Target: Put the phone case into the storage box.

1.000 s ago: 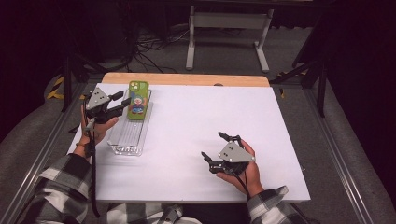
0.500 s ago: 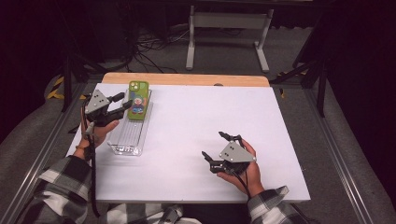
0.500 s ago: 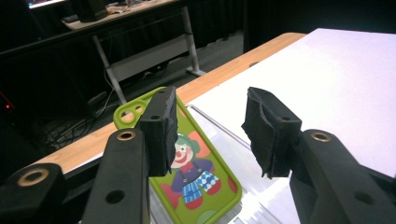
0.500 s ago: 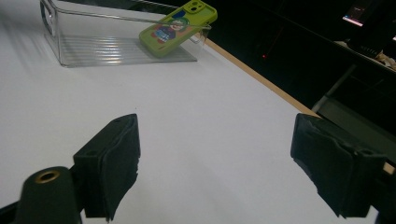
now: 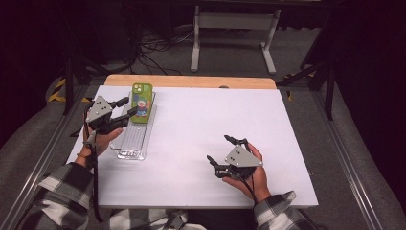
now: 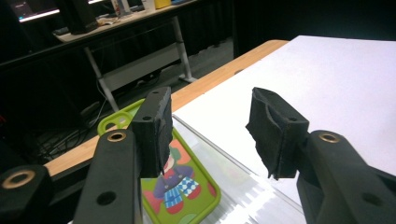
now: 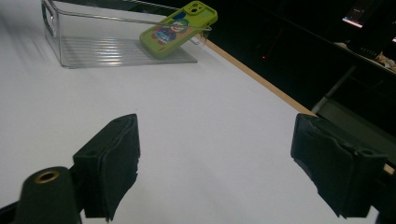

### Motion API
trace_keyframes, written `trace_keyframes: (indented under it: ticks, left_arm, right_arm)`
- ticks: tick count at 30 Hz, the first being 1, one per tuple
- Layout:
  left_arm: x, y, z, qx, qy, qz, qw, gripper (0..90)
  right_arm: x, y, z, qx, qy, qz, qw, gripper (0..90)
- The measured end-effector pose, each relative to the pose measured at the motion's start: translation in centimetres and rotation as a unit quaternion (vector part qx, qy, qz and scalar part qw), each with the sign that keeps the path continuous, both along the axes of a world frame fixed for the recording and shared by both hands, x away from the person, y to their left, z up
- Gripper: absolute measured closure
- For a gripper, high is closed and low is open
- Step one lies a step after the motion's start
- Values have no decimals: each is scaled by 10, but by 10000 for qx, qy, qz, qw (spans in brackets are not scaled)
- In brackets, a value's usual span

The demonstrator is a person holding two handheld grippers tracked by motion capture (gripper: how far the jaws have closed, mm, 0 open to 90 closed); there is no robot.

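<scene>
The white tabletop (image 5: 201, 139) carries 1 clear plastic bin (image 5: 133, 136) at its left side. A green phone case (image 5: 141, 102) with a cartoon figure rests tilted in that bin: its upper end leans on the bin's far rim, its lower end sits on the ribbed floor, as the right gripper view shows (image 7: 180, 29).

Step in hand, as judged: approach to the phone case, grasp not yet made.

Left tongs (image 5: 125, 106): jaws parted to a moderate gap, nothing between them, hovering over the bin just beside the case. In the left gripper view, the case (image 6: 184, 186) lies below and beyond the left-hand pad.

Right tongs (image 5: 223, 149): jaws wide apart, empty, held low over bare tabletop, well apart from the bin.

Next move, as judged: lower the left tongs so that 1 pad passes each side of the case, then close on it. The tilt calls for matching the jaw angle to the case.
</scene>
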State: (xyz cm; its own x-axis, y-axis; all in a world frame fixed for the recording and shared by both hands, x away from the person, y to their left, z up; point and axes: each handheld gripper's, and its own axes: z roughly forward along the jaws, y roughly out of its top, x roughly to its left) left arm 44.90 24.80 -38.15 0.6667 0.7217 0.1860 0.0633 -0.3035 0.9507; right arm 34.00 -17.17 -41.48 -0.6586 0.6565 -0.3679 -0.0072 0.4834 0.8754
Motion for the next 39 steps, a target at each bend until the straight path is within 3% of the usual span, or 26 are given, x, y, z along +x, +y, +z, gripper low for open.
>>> trace_keyframes:
  ticks: [24, 39]
  left_arm:
    - [-16, -5, 1, -30, -56, -92, 9999, 323]
    - [-25, -10, -1, 17, -80, -82, 9999, 163]
  right_arm:
    - [-1, 1, 0, 54, 31, 34, 10000, 165]
    - [-1, 0, 1, 72, 29, 62, 10000, 162]
